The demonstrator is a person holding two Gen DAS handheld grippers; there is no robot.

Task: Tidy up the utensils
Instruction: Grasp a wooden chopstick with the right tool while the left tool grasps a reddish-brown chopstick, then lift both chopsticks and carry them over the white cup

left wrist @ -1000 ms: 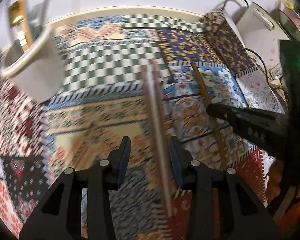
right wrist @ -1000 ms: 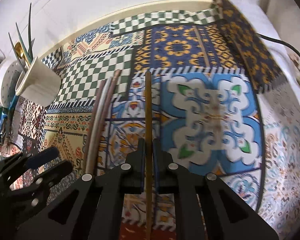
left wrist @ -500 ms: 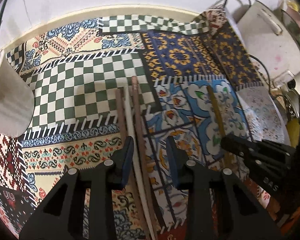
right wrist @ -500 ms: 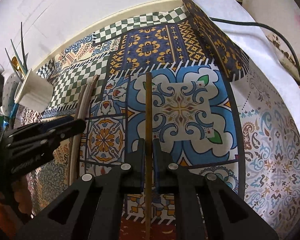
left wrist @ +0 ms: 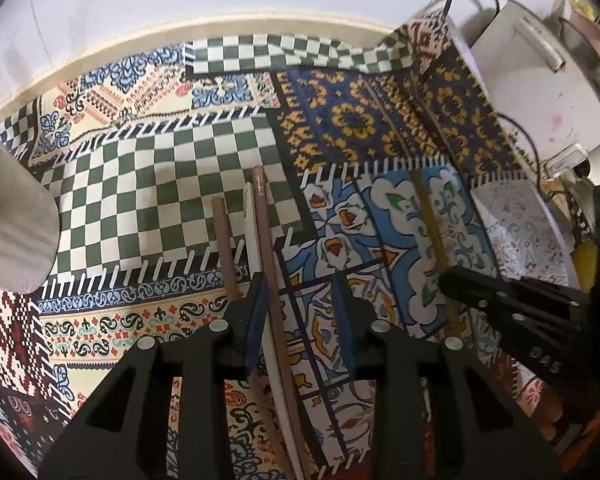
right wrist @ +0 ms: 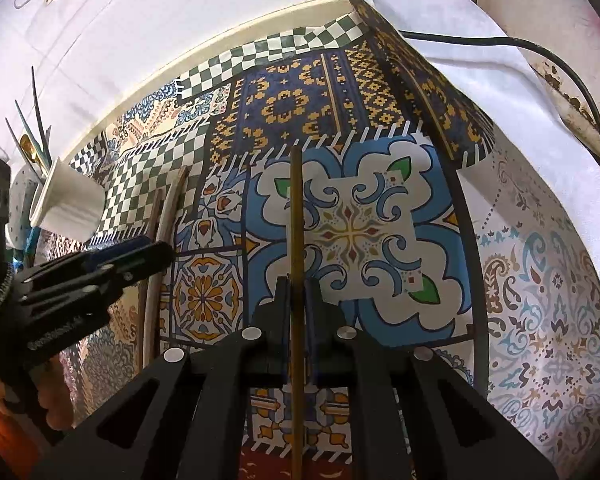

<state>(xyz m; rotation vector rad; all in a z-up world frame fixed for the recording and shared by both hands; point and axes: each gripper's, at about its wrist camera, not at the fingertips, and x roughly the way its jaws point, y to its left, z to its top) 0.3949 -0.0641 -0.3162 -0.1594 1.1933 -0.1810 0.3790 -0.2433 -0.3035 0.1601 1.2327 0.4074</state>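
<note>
Three chopsticks lie side by side on the patterned cloth: a brown one (left wrist: pixel 225 240), a white one (left wrist: pixel 251 232) and a brown one (left wrist: pixel 265 232). My left gripper (left wrist: pixel 300 300) is open just above them, with the right-hand brown chopstick between its fingers. My right gripper (right wrist: pixel 298 300) is shut on a yellow-brown chopstick (right wrist: pixel 296 220), which points forward. The same chopstick (left wrist: pixel 430 216) and my right gripper (left wrist: pixel 508 304) show in the left wrist view. A white utensil cup (right wrist: pixel 70 208) stands at the left with green utensils in it.
A patchwork-patterned cloth (right wrist: pixel 380 220) covers the table up to a white wall. A white appliance (left wrist: pixel 540 80) with black cables (right wrist: pixel 500 44) stands at the right. The cup's side (left wrist: pixel 12 224) fills the left edge of the left wrist view.
My left gripper has moved right, away from the cup, and come low over the three chopsticks. My right gripper has kept hold of its chopstick and shifted right.
</note>
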